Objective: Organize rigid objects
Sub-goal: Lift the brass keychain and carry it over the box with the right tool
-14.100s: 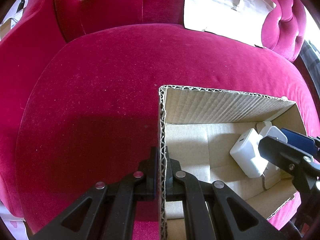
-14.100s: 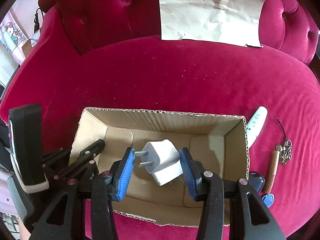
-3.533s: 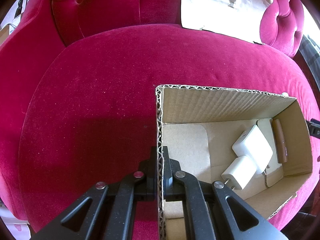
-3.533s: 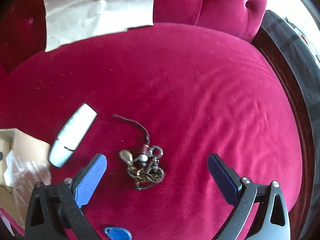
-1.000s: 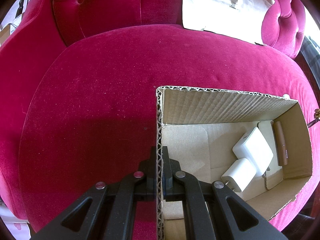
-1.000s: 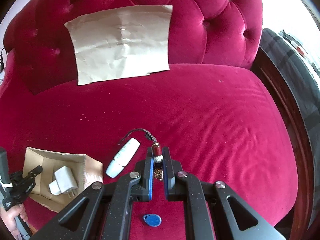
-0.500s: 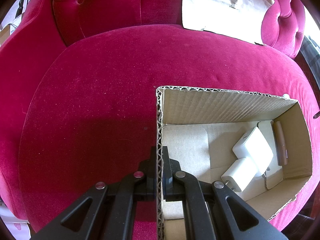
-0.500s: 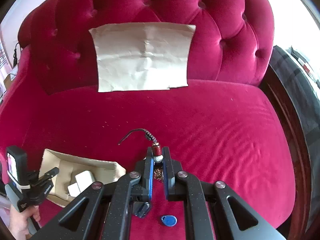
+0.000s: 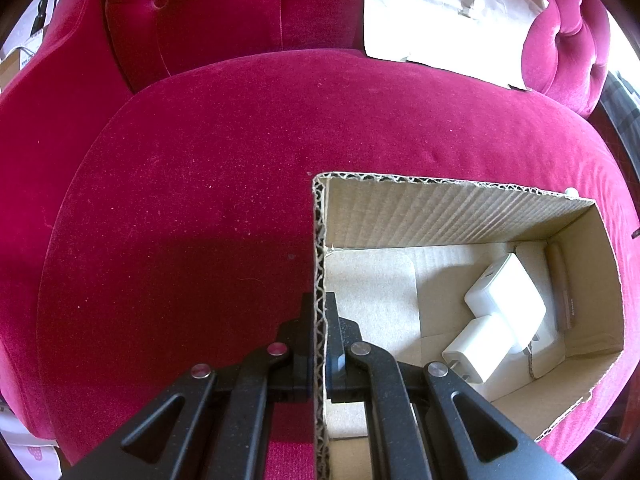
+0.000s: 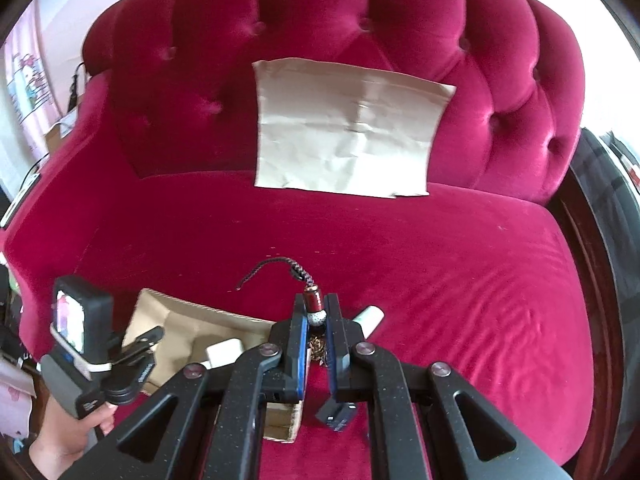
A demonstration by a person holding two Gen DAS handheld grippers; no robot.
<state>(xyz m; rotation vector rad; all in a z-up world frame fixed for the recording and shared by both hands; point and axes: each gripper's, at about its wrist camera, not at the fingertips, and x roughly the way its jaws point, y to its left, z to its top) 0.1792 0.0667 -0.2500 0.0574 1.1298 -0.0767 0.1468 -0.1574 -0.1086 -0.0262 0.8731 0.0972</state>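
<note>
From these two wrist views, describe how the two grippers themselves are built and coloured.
Left gripper: matte black plastic, two angular arms with triangular cut-outs and silver round rivets, black pads. Right gripper: same speckled black frame and rivets, but blue pads. The left unit carries a small lit screen on top.

Right gripper: wide open over the keychain a few seconds ago — now clamped on its red-and-white bead, braided cord arching up past the pads.
Keychain: off the sofa seat; metal charms hang between the fingers below the bead.
Right wrist view: a second ago aimed at the seat right of the cardboard box — now raised, the box directly under the fingers.
Box contents: one white charger fourteen seconds ago; now two white chargers plus a brown stick along the far end wall.
White tube: previously in full view, now mostly hidden behind the right finger.
</note>
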